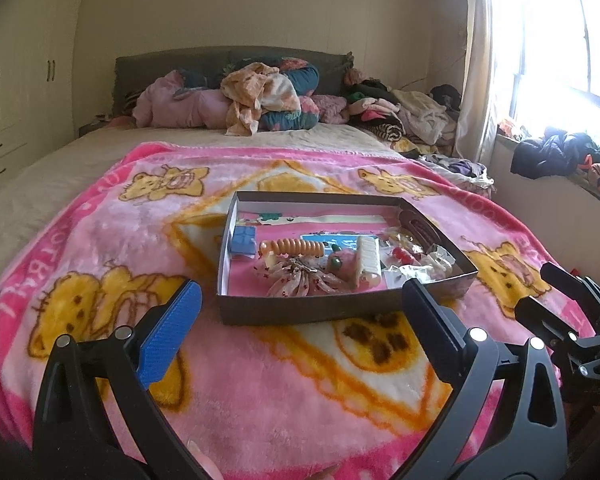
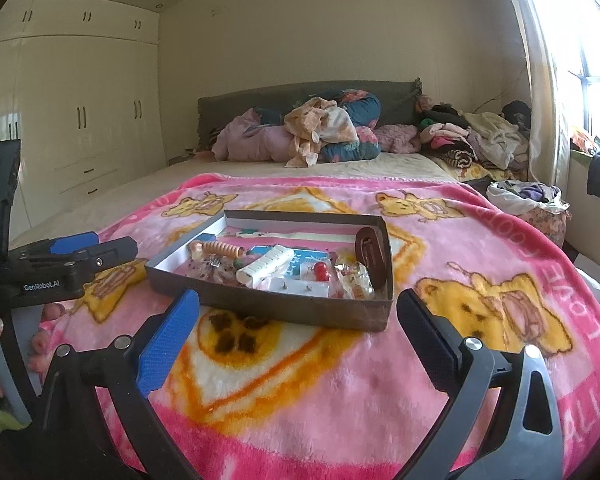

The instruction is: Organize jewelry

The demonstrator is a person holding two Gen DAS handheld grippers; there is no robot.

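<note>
Both tools, left tool and right tool, gape wide and empty before the cardboard tray; its small, light trinkets want pinching singly, the stiff white comb across its spine.

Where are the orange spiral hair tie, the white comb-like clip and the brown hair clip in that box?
orange spiral hair tie (image 1: 292,248): left wrist view, middle of its coil.
white comb-like clip (image 2: 265,265): right wrist view, middle of its ribbed body.
brown hair clip (image 2: 374,254): right wrist view, its curved back.
</note>
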